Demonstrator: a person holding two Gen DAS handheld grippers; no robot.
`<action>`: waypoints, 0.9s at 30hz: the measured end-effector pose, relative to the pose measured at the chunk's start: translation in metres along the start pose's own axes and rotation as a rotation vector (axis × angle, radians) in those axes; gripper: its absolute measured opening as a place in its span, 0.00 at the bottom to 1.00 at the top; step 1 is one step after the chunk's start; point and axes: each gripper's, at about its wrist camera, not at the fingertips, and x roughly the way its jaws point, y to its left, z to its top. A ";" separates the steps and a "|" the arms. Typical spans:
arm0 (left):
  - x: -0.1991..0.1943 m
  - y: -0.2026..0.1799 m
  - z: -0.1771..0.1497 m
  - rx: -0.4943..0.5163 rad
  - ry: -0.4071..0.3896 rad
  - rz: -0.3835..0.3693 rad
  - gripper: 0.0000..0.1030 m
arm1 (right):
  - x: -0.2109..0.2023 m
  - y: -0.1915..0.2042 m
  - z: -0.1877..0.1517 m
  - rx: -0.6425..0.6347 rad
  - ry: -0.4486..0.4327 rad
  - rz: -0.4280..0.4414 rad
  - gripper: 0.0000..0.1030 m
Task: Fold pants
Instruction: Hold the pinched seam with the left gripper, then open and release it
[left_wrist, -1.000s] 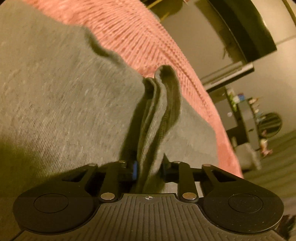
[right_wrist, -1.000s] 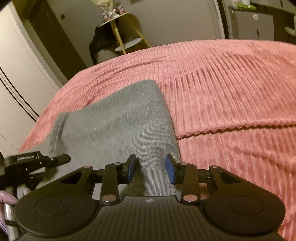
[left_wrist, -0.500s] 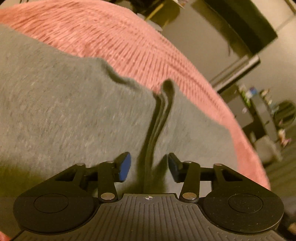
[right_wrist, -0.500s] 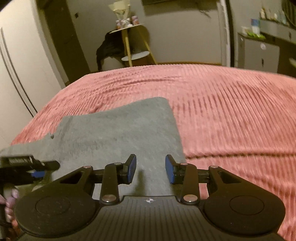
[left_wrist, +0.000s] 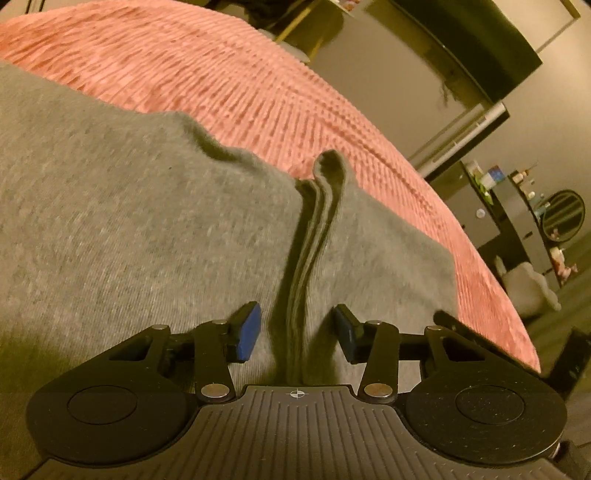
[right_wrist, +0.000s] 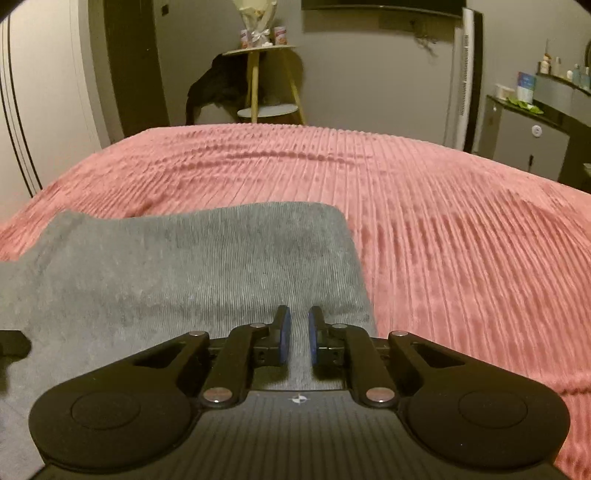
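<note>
The grey pants lie on the pink bedspread. Only the left view shows the raised ridge between the closing left gripper. The right gripper is narrowing over flat cloth.

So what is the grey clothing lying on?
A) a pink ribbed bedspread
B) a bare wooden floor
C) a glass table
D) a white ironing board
A: in both wrist views the grey pants lie spread on a pink ribbed bedspread, which shows all round the cloth's far edges.
</note>
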 end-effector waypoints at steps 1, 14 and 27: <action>0.000 0.000 0.000 -0.005 -0.001 0.000 0.43 | -0.008 0.003 -0.003 -0.001 0.005 0.004 0.14; -0.003 -0.002 -0.011 -0.002 0.030 -0.023 0.26 | -0.082 0.015 -0.039 0.139 0.109 0.201 0.36; -0.013 -0.018 -0.027 0.108 -0.024 0.035 0.22 | -0.077 0.011 -0.044 0.149 0.119 0.141 0.37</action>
